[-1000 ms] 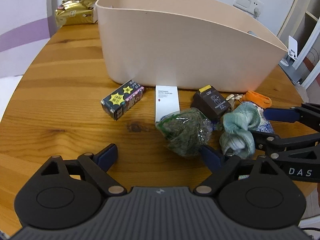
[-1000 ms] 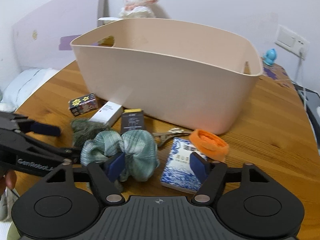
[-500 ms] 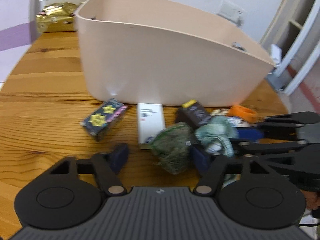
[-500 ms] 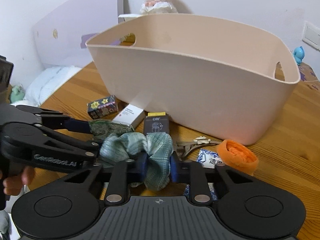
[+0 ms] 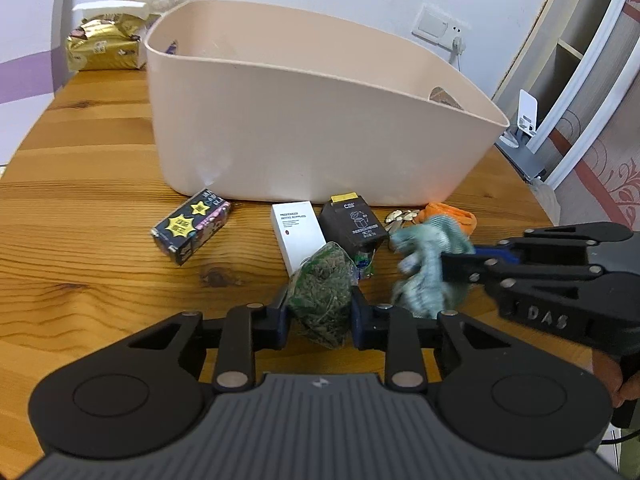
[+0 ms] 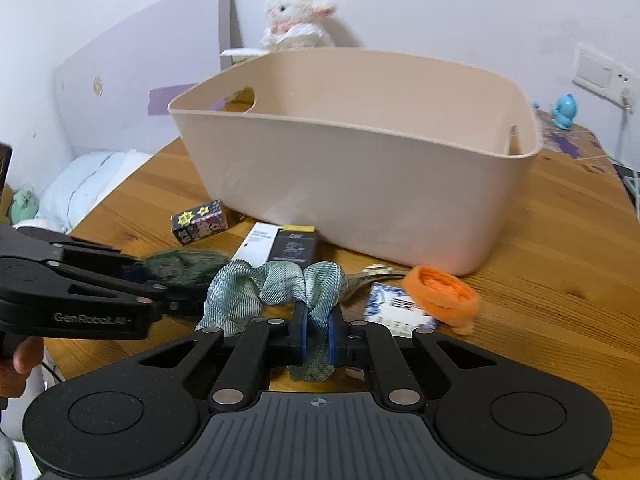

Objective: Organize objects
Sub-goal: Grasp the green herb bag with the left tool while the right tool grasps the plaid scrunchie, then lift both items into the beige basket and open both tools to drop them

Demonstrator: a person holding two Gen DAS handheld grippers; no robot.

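1. Nearest: left tool (image 5: 318, 314) clenched on the clear bag of green dried stuff (image 5: 323, 292), pinched low, right at table (image 5: 100, 240) level.
2. Just beside it, right tool (image 6: 316, 338) clamped on the teal plaid scrunchie (image 6: 276, 284), loose loops spilling over the fingers.
3. Both grasps made; looks like the pick-up step, with the carry to the bin next in line.
4. Waiting loose a little farther out: blue-and-white packet (image 6: 396, 308), orange band (image 6: 440, 292), metal clip (image 6: 368, 274), dark carton (image 5: 354, 224), white box (image 5: 296, 234), star-printed box (image 5: 192, 226).
5. Beyond those, beige bin (image 5: 312, 136), tall-walled, standing just behind the row of boxes; floor of it hidden, contents impossible to tell.
6. Next move calls for a clear lift above that high rim before travelling forward, then a release over the open middle, with two tools side by side needing room, so one at a time probably.
7. Worth watching: soft bag slipping, or dangling fabric snagging the rim.
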